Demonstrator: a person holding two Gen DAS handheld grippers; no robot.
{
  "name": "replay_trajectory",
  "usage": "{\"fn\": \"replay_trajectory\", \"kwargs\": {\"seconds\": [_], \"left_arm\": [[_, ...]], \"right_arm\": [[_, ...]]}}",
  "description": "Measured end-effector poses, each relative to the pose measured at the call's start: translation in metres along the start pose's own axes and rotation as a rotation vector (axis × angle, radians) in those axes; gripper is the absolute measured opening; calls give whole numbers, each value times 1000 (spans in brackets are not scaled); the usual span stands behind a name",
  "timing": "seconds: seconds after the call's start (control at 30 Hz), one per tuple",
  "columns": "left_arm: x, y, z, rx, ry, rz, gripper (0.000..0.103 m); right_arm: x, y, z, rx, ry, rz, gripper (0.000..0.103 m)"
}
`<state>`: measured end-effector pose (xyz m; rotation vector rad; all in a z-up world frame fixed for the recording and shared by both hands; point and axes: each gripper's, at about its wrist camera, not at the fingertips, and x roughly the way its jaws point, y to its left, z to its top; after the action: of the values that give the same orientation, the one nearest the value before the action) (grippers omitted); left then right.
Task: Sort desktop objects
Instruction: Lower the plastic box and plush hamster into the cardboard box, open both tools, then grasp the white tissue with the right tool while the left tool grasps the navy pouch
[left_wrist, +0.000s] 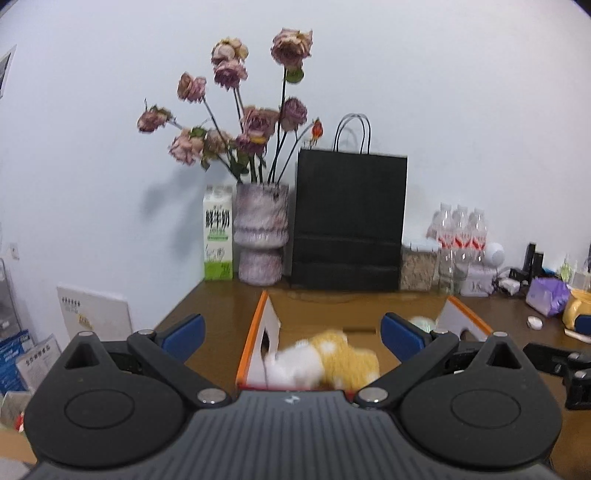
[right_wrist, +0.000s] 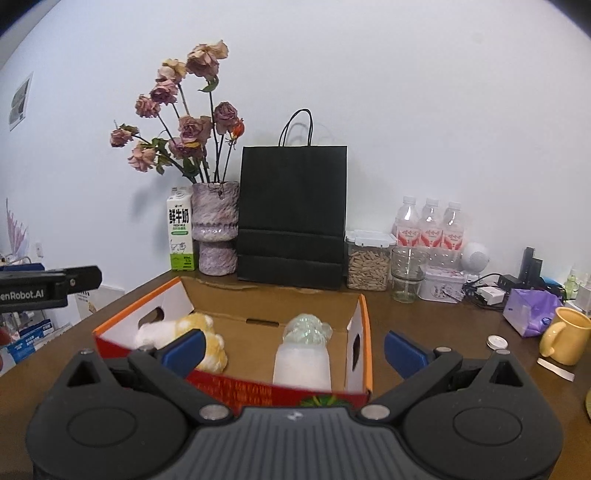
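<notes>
Cardboard box (right_wrist: 236, 321), open-topped with orange-edged flaps, sits near the middle of the tabletop (right_wrist: 424, 325) and already holds a yellow-and-white plush toy (right_wrist: 212, 343) at its left end and a frosted white bottle (right_wrist: 301, 363) with an iridescent cap toward its right. Left tongs (left_wrist: 291, 332) and right tongs (right_wrist: 293, 349) both stand wide and empty, hovering over the box's near edge, so a drop-off step looks just finished. Loose items remain at the far right, namely a yellow mug (right_wrist: 563, 334), a purple tissue pack (right_wrist: 530, 310) and a small round white disc (right_wrist: 496, 341); the next move probably calls for the right tongs to swing right, straddle one item and close.
</notes>
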<state>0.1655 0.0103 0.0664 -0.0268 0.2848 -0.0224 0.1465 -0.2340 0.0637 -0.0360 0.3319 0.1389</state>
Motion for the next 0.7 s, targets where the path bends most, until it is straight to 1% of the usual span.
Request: {"fn": "replay_trajectory", "kwargs": {"seconds": [0.2,0.4,0.5,0.57,0.63,0.7], "left_arm": [[-28,-1,-28,20,58,14,103],[-48,0,-60,20,130,51,103],[-56,1,-78,4,181,69,103],[-59,2,-89,-29,219,85,103],[-60,2,-94,-54,245,88,103],[-57,0,-97,-56,260,100,103]], "right_arm": [[-33,0,-24,-9,13,8,103],[-57,2,-59,-13,58,17,103],[-67,5,-76,-11,75,12,103],[-72,6,-86,-7,89,17,103],[-75,9,-95,-6,105,19,103],[-76,10,-101,-9,119,21,103]]}}
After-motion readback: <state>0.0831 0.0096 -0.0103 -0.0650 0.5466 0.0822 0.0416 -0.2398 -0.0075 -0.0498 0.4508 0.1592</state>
